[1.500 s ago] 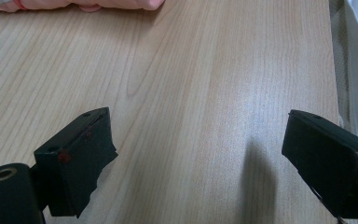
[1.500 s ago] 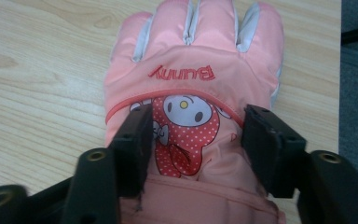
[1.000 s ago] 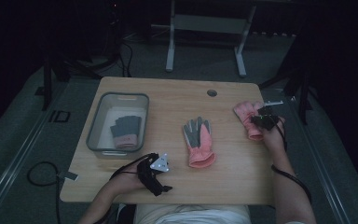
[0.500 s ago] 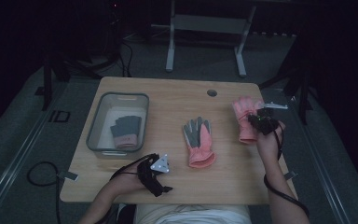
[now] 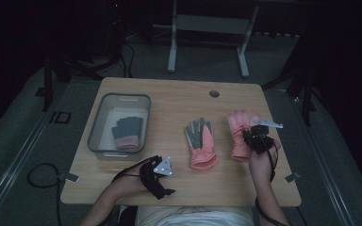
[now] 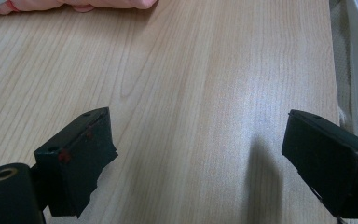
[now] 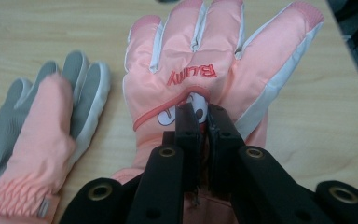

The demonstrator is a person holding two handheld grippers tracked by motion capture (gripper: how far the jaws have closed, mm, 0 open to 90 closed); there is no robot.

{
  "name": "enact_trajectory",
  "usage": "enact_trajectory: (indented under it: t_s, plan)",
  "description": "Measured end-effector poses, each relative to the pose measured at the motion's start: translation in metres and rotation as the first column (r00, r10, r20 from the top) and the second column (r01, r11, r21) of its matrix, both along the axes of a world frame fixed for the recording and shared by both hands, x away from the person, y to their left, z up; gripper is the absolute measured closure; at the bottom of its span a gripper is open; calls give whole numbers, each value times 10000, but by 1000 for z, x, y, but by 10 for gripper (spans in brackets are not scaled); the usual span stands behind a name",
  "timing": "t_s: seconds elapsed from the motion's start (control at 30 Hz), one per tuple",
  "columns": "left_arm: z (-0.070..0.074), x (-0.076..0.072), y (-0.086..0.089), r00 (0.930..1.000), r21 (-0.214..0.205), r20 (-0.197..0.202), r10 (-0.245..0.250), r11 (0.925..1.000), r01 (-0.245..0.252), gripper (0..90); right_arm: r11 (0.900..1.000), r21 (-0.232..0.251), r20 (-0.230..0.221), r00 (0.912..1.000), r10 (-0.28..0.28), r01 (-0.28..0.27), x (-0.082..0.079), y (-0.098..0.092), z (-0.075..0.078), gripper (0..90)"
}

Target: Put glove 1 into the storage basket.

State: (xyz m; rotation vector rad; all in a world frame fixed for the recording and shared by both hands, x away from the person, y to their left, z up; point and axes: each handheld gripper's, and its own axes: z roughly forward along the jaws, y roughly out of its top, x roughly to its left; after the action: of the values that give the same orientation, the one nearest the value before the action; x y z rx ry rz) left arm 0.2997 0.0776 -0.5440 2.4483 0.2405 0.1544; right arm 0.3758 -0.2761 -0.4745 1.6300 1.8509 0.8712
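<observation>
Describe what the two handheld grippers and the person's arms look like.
Both grippers are black. The left gripper carries a grey three-cornered plate on top and trails a black cable; its blocky jaw pads look worn, with reddish specks. The right gripper has slim flat jaws on arms with brass-ringed holes. The forearms are bare, with no sleeves visible.

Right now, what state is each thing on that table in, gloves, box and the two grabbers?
Right gripper: shut, pinching the back of the pink glove.
Pink glove: back up, fingers spread, pinched by the right gripper.
Grey-palmed glove: flat on the table, palm up, untouched.
Clear box: open, no lid, with a dark glove inside.
Dark glove: lying flat in the box.
Left gripper: open, nothing between its jaws.
</observation>
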Motion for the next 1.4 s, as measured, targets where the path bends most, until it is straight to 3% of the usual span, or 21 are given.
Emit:
enact_trajectory:
  t_s: [0.17,0.23,0.53,0.83,1.03,1.13,1.2,1.23,1.3,1.4]
  plan:
    - [-1,-1,0,10000,-35,-57,37,10000,-37,85,9996,185,-390,9990,-196,204,-7,5,-18,848]
    - [-1,-1,0,10000,-34,-36,17,10000,-17,85,9996,54,-489,9984,-271,274,-8,6,-24,847]
    - [-1,-1,-1,10000,6,-19,-15,10000,15,85,9985,83,-762,9956,-540,548,0,0,-46,829]
    - [-1,-1,-1,10000,-6,-41,-23,10000,23,85,9997,25,-625,9978,-220,222,2,-3,-46,738]
    - [-1,-1,0,10000,-17,-49,-48,10000,48,85,9979,-282,-50,9983,579,-580,0,-10,-24,655]
    - [0,-1,-1,10000,-7,-36,-84,10000,84,85,9891,-417,198,9896,1422,-1413,1,-14,-13,597]
    - [0,-1,-1,10000,11,-56,-65,10000,65,85,9767,-339,151,9770,2127,-2121,4,-17,-10,574]
    - [0,-1,-1,10000,4,-63,-70,10000,70,85,9728,-478,-25,9739,2268,-2267,5,-18,-10,556]
    - [0,-1,-1,10000,-3,-60,-63,10000,63,85,9583,-258,-390,9582,2834,-2845,8,-22,-13,521]
    - [0,-1,-1,10000,25,-72,-53,10000,53,85,9541,-567,-628,9548,2906,-2941,10,-24,-20,505]
